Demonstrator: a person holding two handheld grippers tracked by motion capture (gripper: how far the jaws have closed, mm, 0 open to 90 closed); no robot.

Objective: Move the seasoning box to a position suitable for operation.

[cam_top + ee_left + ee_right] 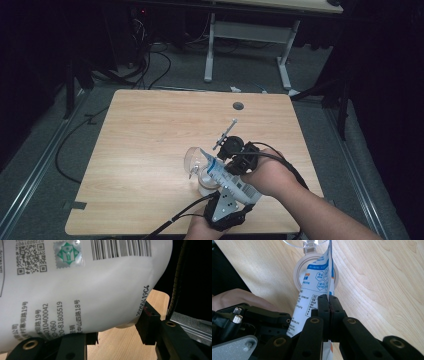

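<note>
One pouch [227, 172], one clear container [197, 162] with a round lid [298, 271], two grippers, one table [150, 135].

Left gripper [220, 192]: black two-jaw unit, topped by a grey three-cornered plate with small dark holes; black cable trailed off its rear. Jaw links matte black, fitted with brass-ringed pivot holes. Right gripper [329, 305]: black jaws, brass-ringed pivots along the links, silver knurled screws beside a grey plate corner; ribbed black cable looped over the hand. Forearms bare, no sleeves seen.
</note>
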